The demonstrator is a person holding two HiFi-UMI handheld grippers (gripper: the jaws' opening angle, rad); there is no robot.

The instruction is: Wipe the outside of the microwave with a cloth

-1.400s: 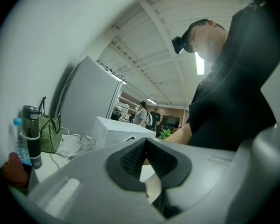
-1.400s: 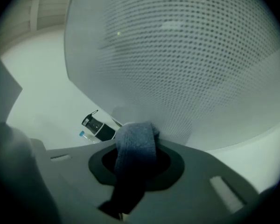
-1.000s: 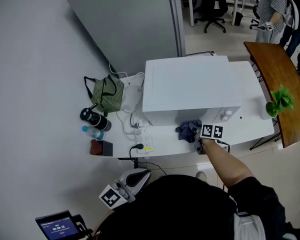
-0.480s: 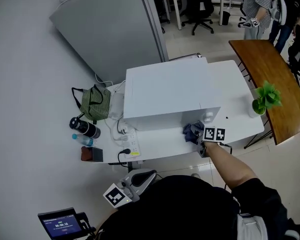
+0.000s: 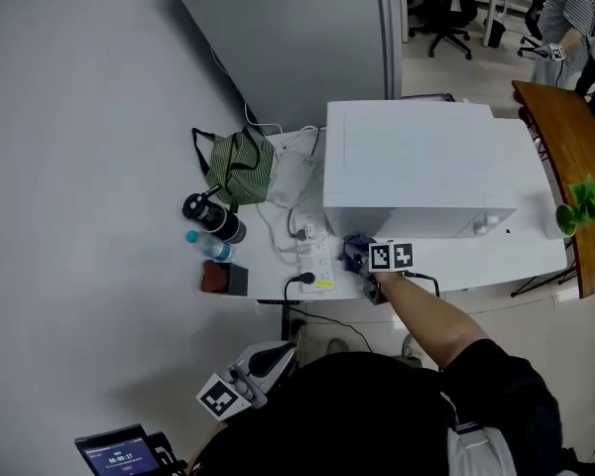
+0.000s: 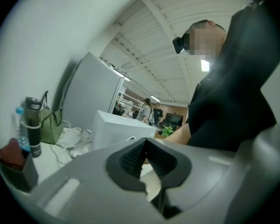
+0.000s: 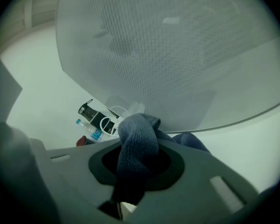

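now that the right gripper (image 7: 135, 164), pinching the cloth (image 7: 139, 136), has swept left, the microwave's (image 5: 416, 167) front corner sits just past its fingers, likely ending that pass; left gripper (image 6: 147, 160) pressed together, empty.

I have dragged the cloth (image 5: 355, 250) sideways along the microwave (image 5: 416, 167) front. A second ago my right gripper (image 5: 365, 264) held it against the middle of the door, then beside the knobs (image 5: 486, 226). Now those knobs lie well off to the gripper's right, and the cloth is pressed at the front's lower left corner. In the right gripper view the mesh door no longer fills everything ahead of the jaws: its bottom edge has come into sight just above the cloth. A fold of cloth now spills out on the jaws' right side. The flask (image 7: 90, 111), water bottle (image 7: 85, 126) and a looped white cable (image 7: 108, 122) have drawn closer to the jaws' left.
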